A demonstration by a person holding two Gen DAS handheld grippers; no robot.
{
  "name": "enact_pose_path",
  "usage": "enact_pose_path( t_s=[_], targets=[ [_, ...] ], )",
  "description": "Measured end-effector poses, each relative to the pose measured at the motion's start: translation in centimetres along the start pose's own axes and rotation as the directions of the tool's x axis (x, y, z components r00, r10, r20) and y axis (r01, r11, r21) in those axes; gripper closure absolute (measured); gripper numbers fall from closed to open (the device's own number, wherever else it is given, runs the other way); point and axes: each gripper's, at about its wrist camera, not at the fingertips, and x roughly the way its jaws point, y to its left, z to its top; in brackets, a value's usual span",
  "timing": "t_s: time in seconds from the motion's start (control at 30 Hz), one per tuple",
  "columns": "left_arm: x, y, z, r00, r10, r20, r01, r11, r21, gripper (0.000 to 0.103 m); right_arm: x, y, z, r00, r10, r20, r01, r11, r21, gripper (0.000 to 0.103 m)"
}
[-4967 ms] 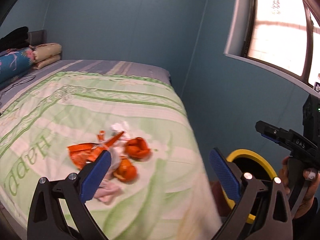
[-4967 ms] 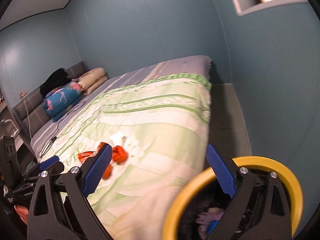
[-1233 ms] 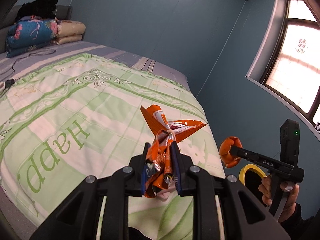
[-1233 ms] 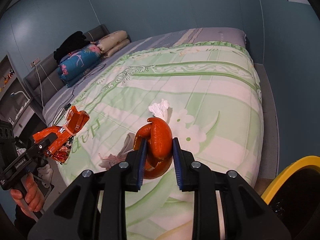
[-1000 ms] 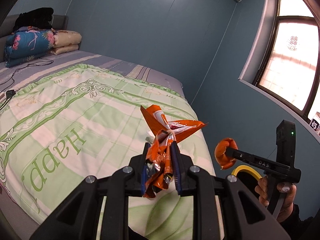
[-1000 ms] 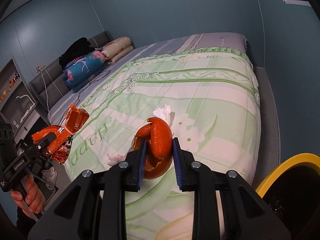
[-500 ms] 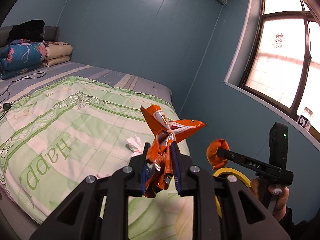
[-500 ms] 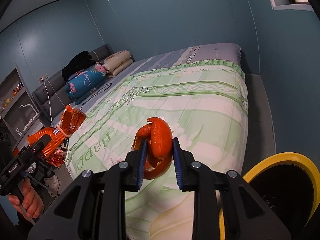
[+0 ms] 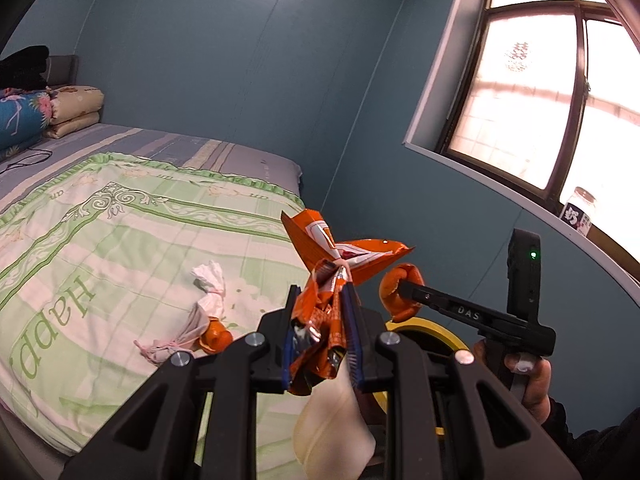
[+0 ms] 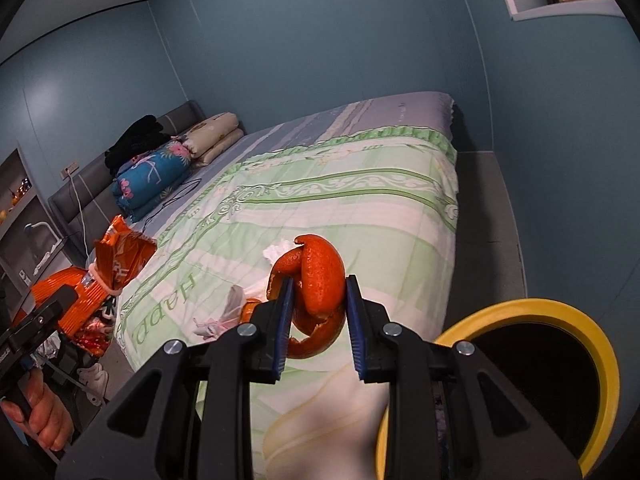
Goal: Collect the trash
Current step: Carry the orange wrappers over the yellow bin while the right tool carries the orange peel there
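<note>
Yellow-rimmed bin [image 10: 568,312], dark inside, contents unclear

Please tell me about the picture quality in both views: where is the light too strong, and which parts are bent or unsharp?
Left wrist view: the arched window is overexposed, the panes washed out; the crumpled orange snack wrapper stays sharp. Right wrist view: dimmer, even light; fisheye bends the green patterned quilt and walls; the curled orange peel is sharp, and the pale quilt fold near the lens is blurred.

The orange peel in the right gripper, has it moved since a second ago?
Yes. The orange peel, clamped in the right gripper, has come nearer the yellow-rimmed bin, away from the bed.
</note>
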Motion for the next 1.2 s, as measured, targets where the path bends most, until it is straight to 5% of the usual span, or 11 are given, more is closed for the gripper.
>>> enact_pose_path(
  t_s=[1.2],
  targets=[
    [6.4,-11.2,-0.7,0.982,-0.142,-0.125,0.162,0.972,0.169,0.084,-5.1,-10.1,-1.4,0.979,-0.190,0.077,0.175,0.970,0.168,0.078]
  ],
)
